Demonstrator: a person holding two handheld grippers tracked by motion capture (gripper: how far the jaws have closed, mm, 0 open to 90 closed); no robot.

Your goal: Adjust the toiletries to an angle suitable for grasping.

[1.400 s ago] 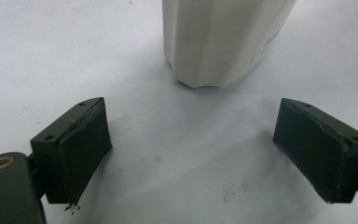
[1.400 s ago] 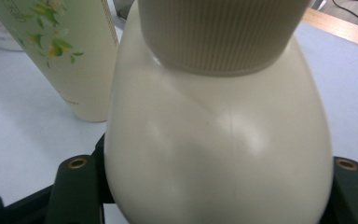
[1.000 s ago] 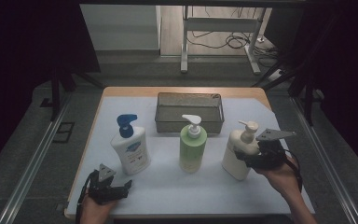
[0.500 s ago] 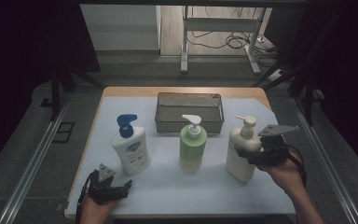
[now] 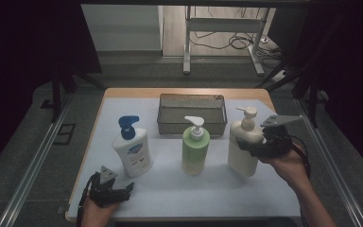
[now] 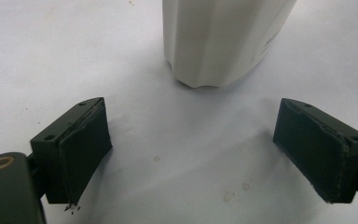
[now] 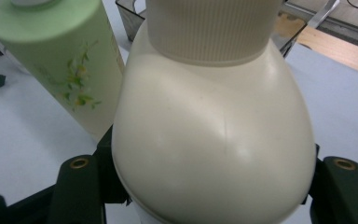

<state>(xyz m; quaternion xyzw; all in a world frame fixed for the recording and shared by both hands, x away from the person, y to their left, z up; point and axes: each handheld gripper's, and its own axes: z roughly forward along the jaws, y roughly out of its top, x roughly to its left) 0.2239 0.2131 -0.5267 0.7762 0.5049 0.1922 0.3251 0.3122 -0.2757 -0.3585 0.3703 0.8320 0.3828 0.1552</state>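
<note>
A cream pump bottle (image 5: pixel 241 150) hangs just above the white mat at the right, and my right gripper (image 5: pixel 251 146) is shut on its body from the right side. In the right gripper view the bottle's shoulder (image 7: pixel 214 140) sits between both black jaws. A green pump bottle (image 5: pixel 194 150) stands at mid-table, to the left of it. A white bottle with a blue pump (image 5: pixel 132 152) stands further left. My left gripper (image 5: pixel 122 190) rests near the front left edge, open, its pads (image 6: pixel 81 149) apart and nothing between them; the white bottle's base (image 6: pixel 214 42) is just ahead of it.
A dark wire-mesh basket (image 5: pixel 191 96) stands behind the bottles at the back middle of the table. The wooden table edge (image 5: pixel 184 91) shows beyond the white mat (image 5: pixel 184 189). A metal rail (image 5: pixel 38 156) runs along the left side.
My right gripper has risen with the cream bottle, which came up off the mat and stands straighter. The left gripper and the other two bottles have not moved.
</note>
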